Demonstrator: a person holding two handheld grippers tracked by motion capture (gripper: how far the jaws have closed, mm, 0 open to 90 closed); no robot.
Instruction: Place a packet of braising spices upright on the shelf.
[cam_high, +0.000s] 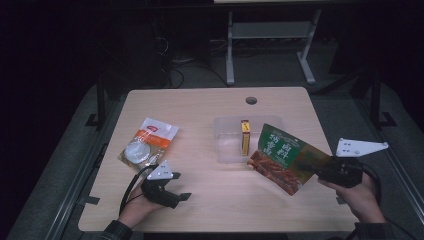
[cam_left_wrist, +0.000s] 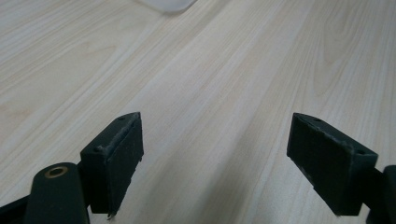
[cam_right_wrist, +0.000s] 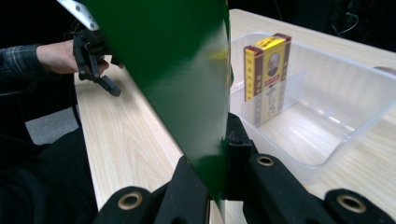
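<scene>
Tongs on the right (cam_high: 306, 168) clenched a green snack pouch (cam_high: 280, 156) beside a clear bin (cam_high: 225, 142) holding a yellow box (cam_high: 245, 137); lowering it in looked next. Left tongs (cam_left_wrist: 215, 154) hung released over bare pale wood counter (cam_left_wrist: 210, 70). From the right tongs (cam_right_wrist: 217, 186), the pouch (cam_right_wrist: 177, 70) stood edgewise; dark room beyond.

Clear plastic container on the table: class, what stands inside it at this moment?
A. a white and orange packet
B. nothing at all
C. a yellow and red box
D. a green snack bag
C: a yellow and red box stands upright inside the clear plastic container; the green snack bag is clamped in the right gripper beside it.
</scene>
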